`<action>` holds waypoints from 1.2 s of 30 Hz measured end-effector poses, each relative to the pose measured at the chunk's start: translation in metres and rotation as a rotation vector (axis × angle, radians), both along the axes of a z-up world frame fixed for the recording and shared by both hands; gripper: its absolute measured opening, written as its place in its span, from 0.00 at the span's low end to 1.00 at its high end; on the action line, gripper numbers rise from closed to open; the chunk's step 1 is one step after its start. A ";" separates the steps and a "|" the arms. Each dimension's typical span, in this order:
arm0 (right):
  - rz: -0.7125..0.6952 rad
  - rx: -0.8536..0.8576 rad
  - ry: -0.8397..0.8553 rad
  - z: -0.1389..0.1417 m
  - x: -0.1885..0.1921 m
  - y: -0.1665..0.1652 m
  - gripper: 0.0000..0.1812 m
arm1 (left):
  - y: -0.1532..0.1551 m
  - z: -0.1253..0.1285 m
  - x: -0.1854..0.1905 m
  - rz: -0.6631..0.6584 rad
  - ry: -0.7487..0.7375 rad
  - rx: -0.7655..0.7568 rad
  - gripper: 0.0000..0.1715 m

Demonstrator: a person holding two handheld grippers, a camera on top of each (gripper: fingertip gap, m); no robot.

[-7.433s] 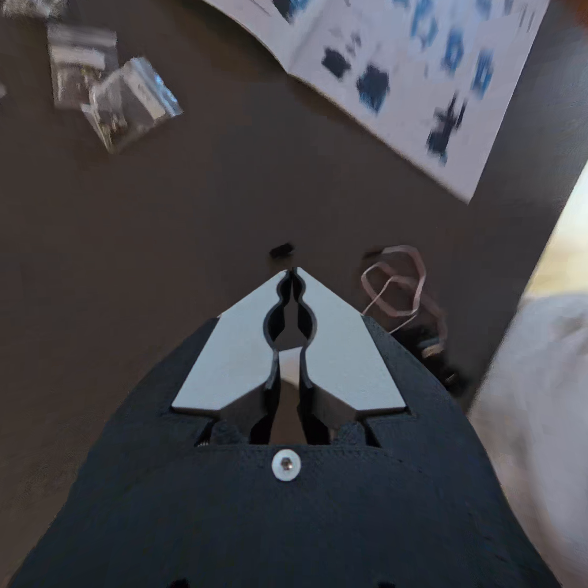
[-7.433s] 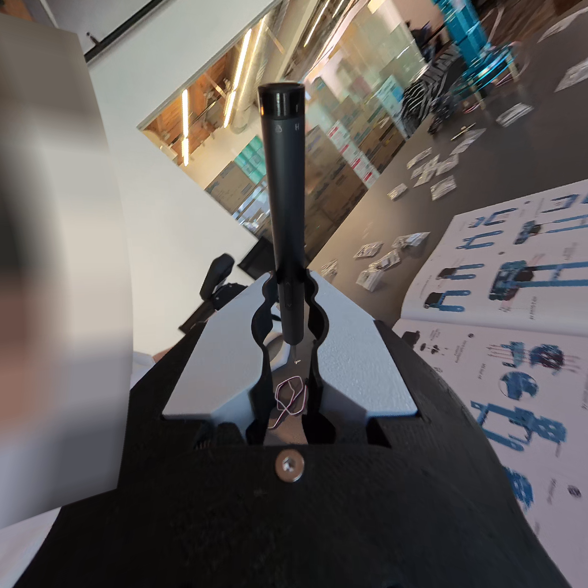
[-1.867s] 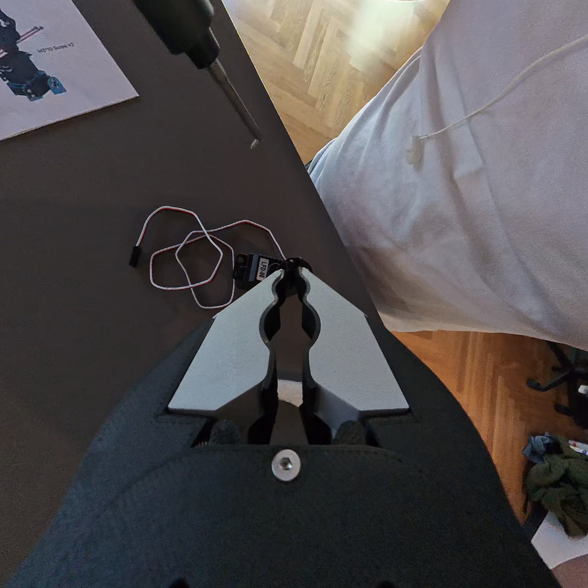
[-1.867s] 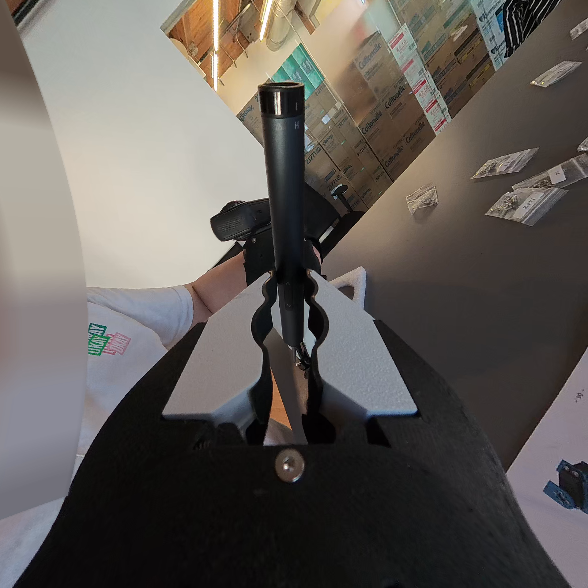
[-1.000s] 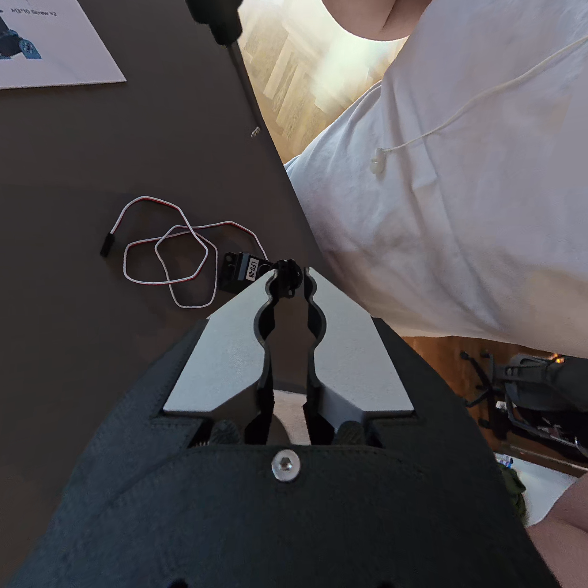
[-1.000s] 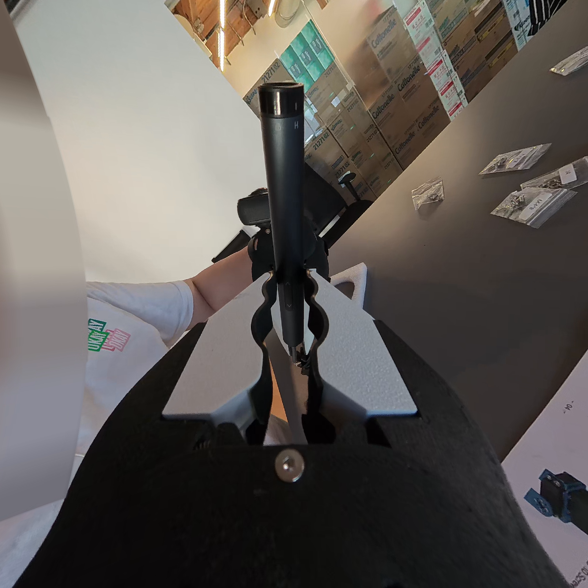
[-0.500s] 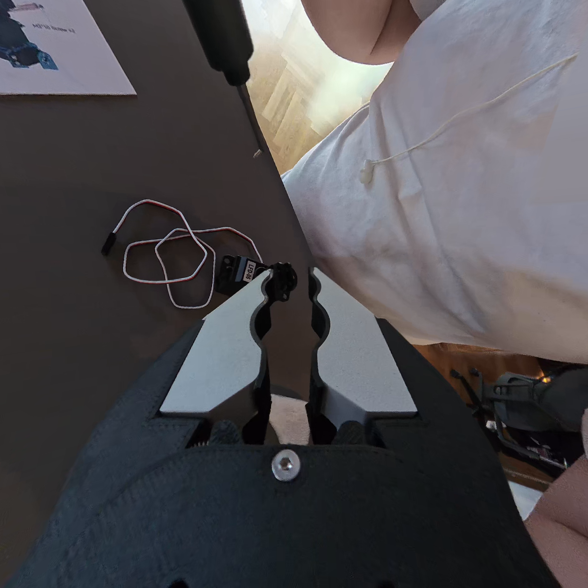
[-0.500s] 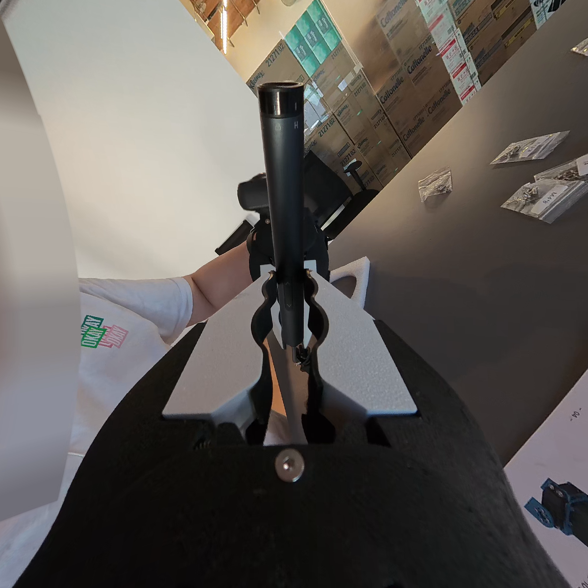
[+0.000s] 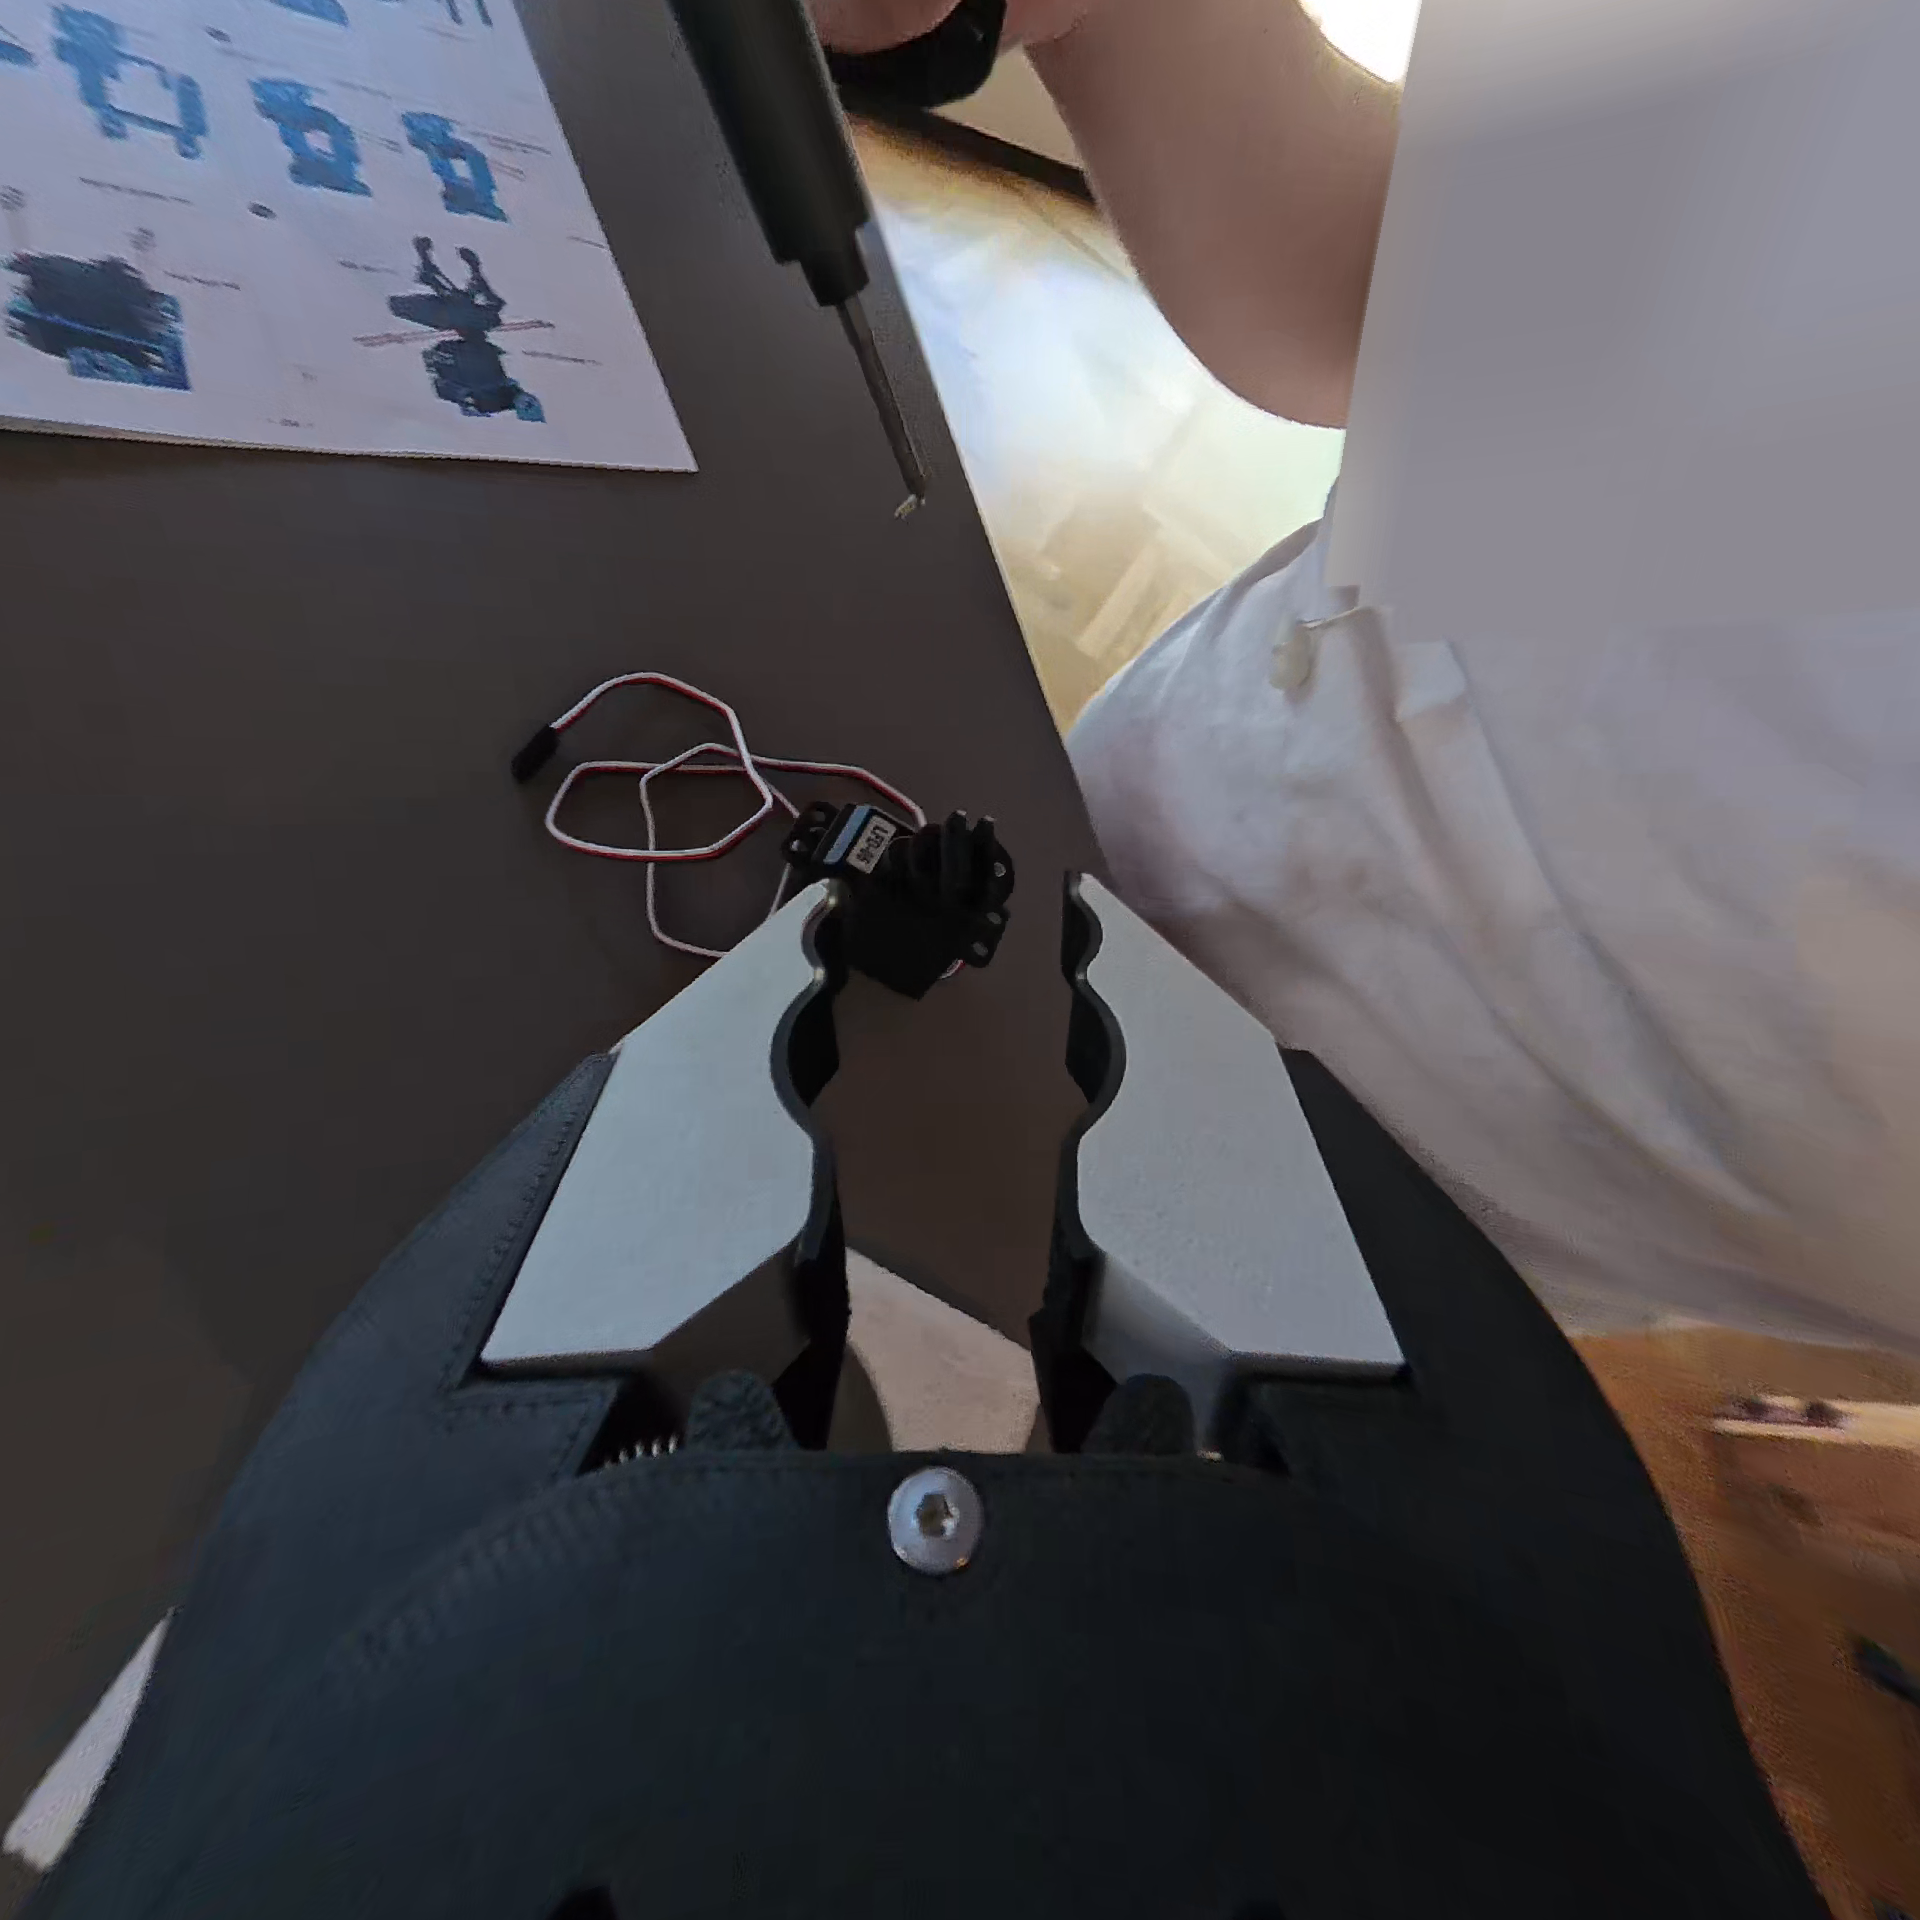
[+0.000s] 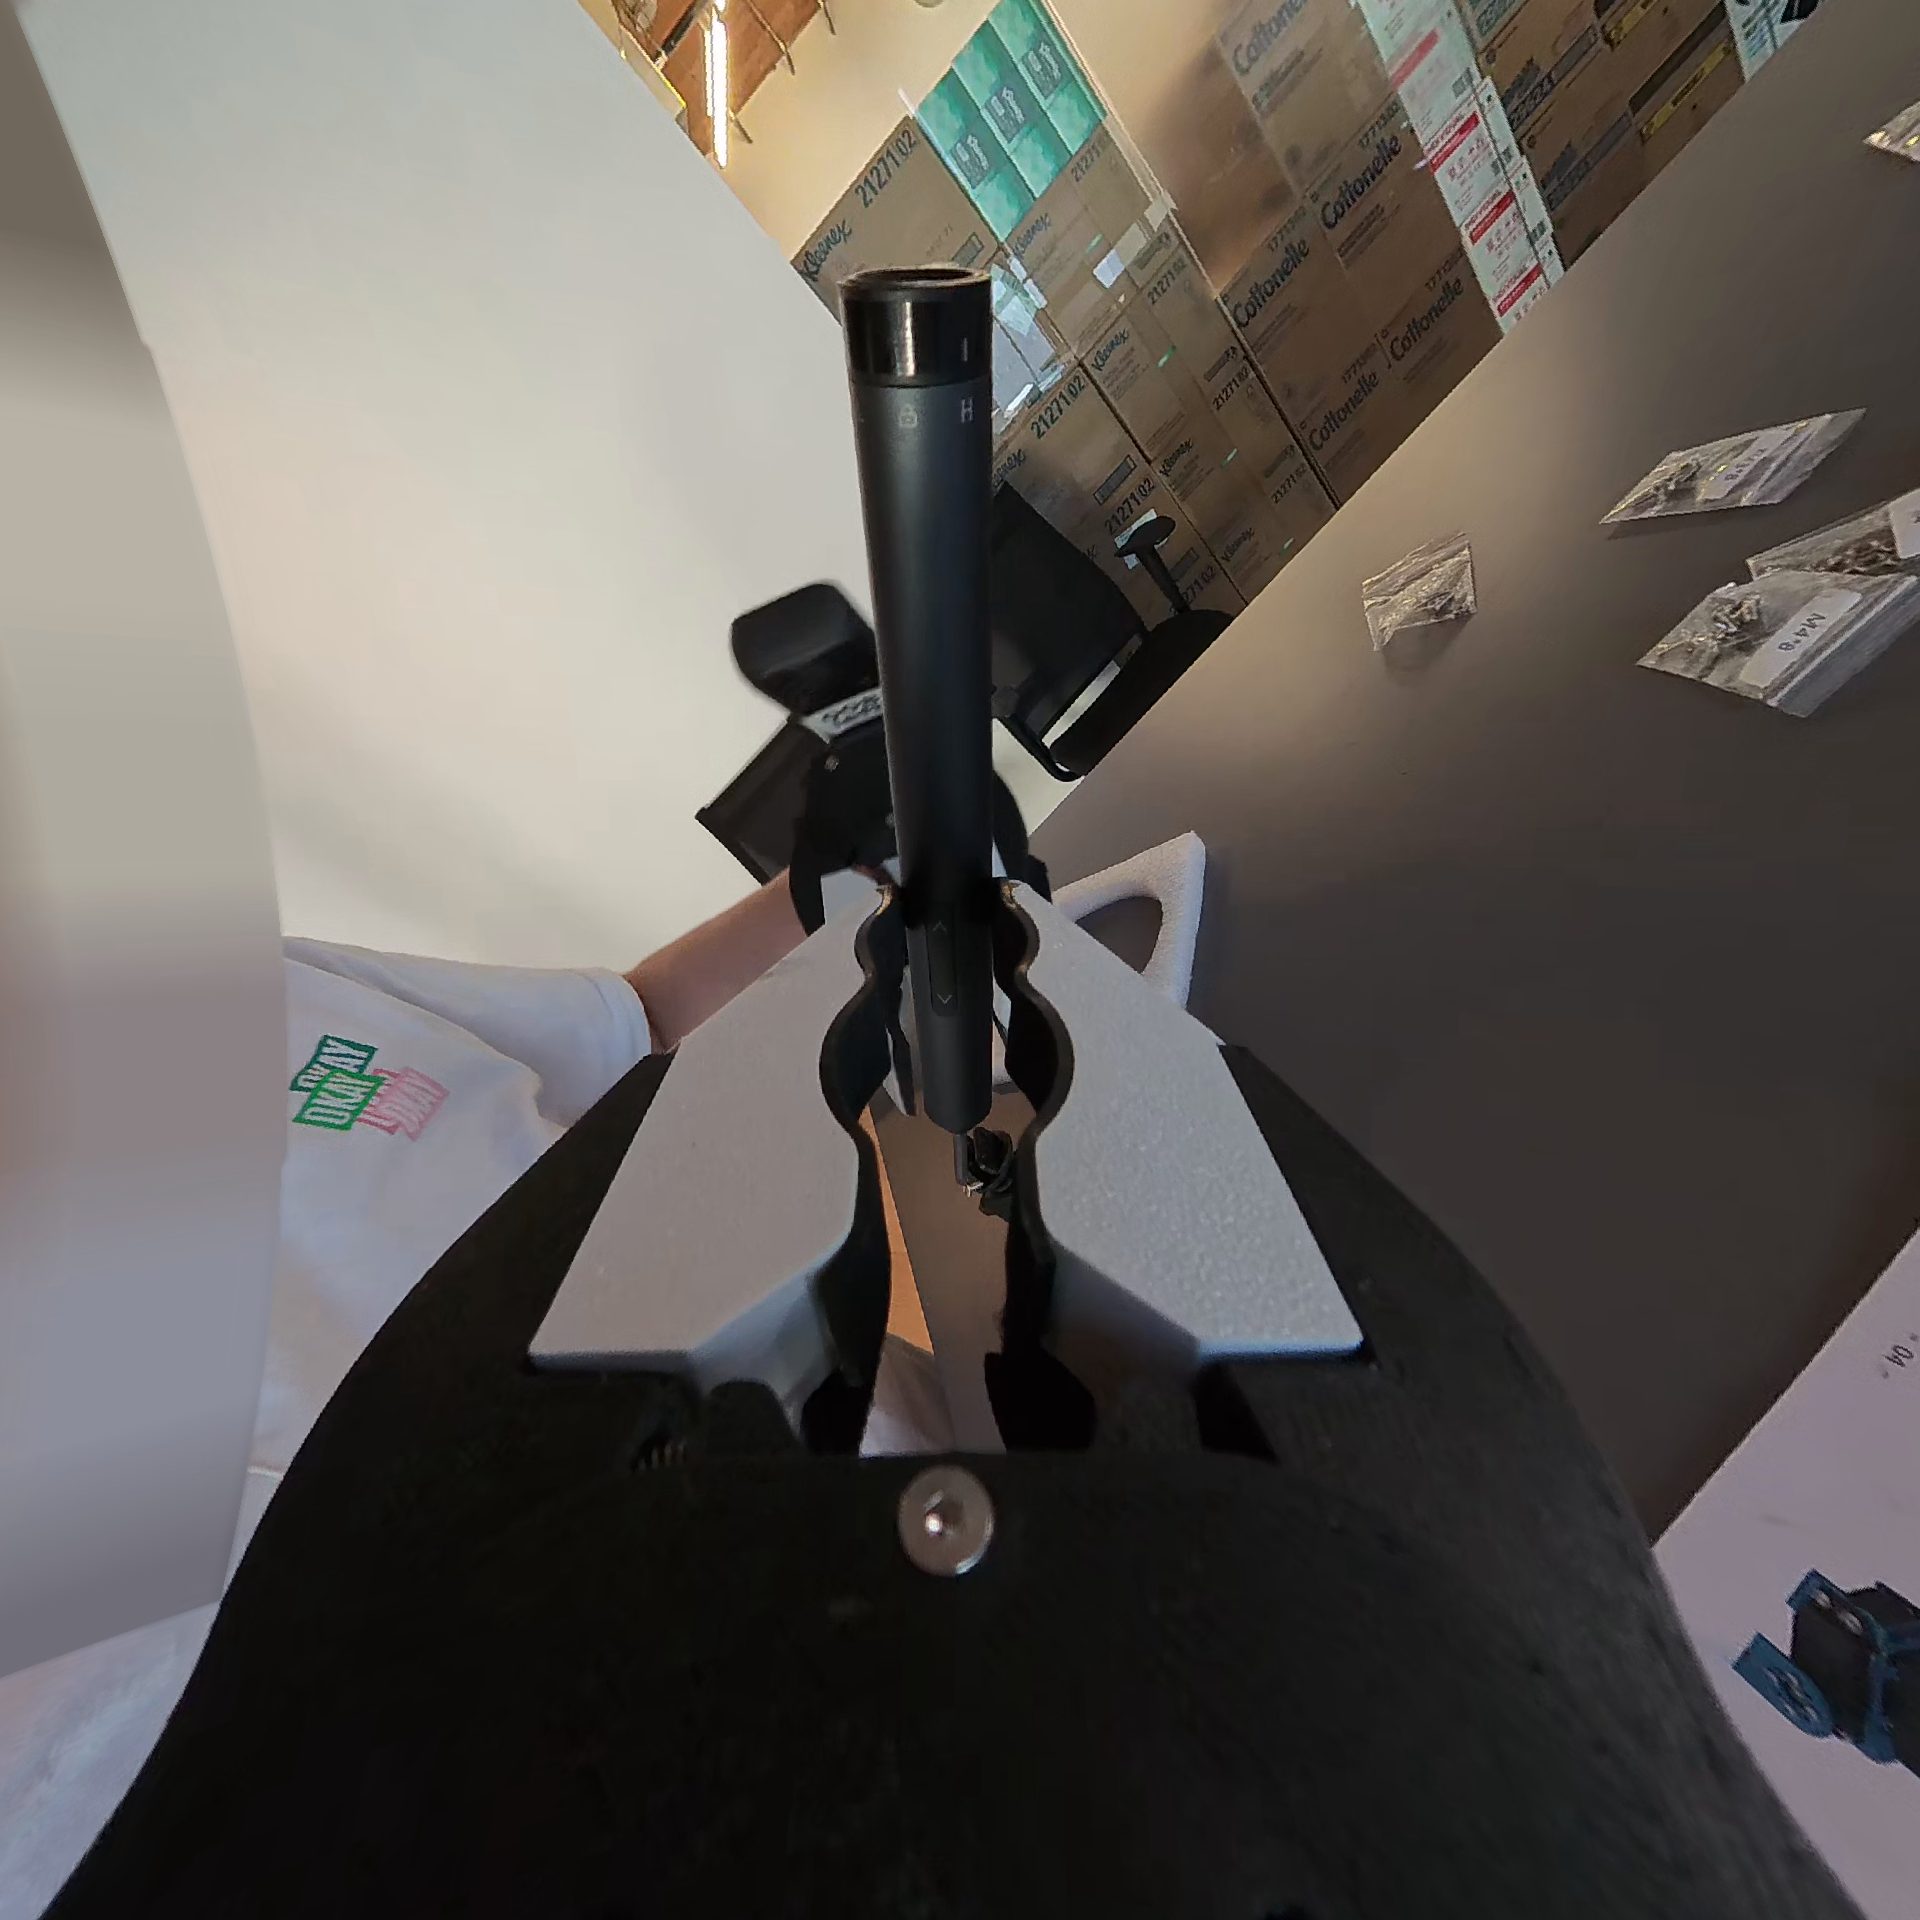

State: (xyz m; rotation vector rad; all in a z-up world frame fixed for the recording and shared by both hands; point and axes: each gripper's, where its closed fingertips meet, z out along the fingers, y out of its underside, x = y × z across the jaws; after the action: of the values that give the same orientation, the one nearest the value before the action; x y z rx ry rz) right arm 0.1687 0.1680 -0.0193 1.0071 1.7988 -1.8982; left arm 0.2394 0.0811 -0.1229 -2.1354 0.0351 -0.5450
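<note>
Tabletop, dark brown, carries everything; its near edge runs diagonally, with a person's white shirt just past it. Printed instruction sheet with blue diagrams lies flat at the far left. Left gripper has its jaws spread apart, gripping nothing; the left fingertip sits against or just beside a small black servo motor resting near the table edge (contact not clear). Right gripper is clamped on a slim dark electric screwdriver, handle pointing away from the camera, bit end back between the fingers. Same screwdriver's bit hangs above the table beyond the servo. Servo's red-and-white lead lies looped on the table. Clear bags of small hardware sit well apart.
</note>
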 end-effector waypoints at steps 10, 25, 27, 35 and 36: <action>-0.006 0.022 -0.022 -0.005 0.002 -0.013 0.08 | 0.003 -0.013 0.002 0.041 0.089 0.061 0.20; -0.042 0.028 -0.021 -0.004 0.005 -0.020 0.08 | 0.004 -0.017 0.004 0.005 0.055 0.084 0.16; -0.045 0.031 -0.021 -0.005 0.006 -0.020 0.08 | 0.002 -0.019 0.004 0.005 0.066 0.073 0.17; -0.048 0.030 -0.030 -0.008 0.007 -0.023 0.08 | 0.001 -0.006 0.005 0.016 0.001 0.144 0.23; -0.048 0.029 -0.030 -0.008 0.007 -0.023 0.08 | 0.002 -0.005 0.005 0.016 0.000 0.149 0.23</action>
State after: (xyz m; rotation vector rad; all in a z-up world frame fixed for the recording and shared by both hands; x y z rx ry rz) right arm 0.1753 0.1446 -0.0277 1.0925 1.8061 -1.8791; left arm 0.2445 0.0833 -0.1277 -1.9894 0.0569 -0.5174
